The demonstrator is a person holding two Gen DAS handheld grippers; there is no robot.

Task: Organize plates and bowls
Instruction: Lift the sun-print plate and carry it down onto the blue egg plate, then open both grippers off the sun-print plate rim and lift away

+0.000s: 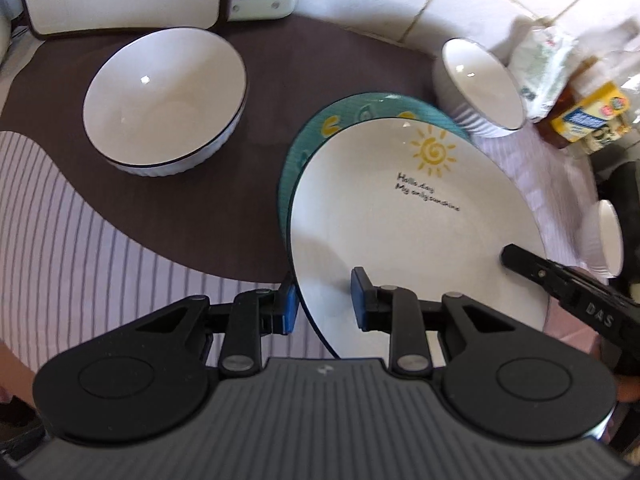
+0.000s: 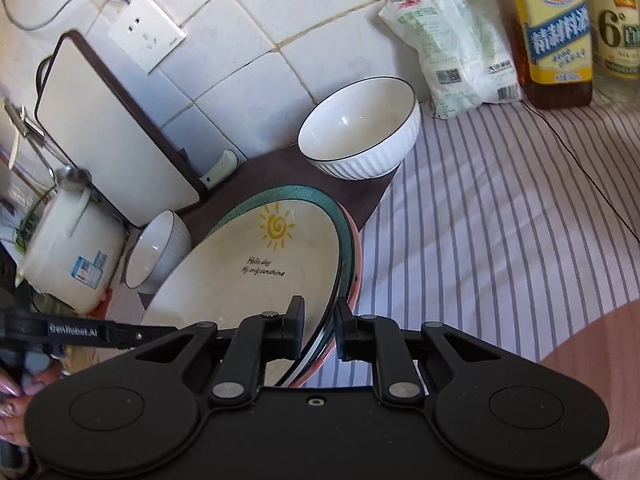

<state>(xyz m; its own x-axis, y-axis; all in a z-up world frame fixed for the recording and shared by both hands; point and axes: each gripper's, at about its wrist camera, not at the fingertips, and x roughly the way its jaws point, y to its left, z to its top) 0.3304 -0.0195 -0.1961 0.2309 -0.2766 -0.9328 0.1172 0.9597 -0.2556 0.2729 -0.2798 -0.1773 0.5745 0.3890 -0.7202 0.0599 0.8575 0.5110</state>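
White tiles back a striped cloth (image 2: pixel 500 208). Both claws pinch the plate stack (image 1: pixel 400 232): left gripper (image 1: pixel 324 300) on its near rim, right gripper (image 2: pixel 318 330) on the opposite rim. Bowls (image 1: pixel 164 100) sit beyond.

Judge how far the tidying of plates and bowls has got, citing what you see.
Done: the plates form one stack, sun plate on a teal plate; a pink rim shows beneath in the right wrist view. In hand: the left claw and right claw each clamp the stack's edge. Left: the big bowl and two smaller bowls stand apart, unstacked.
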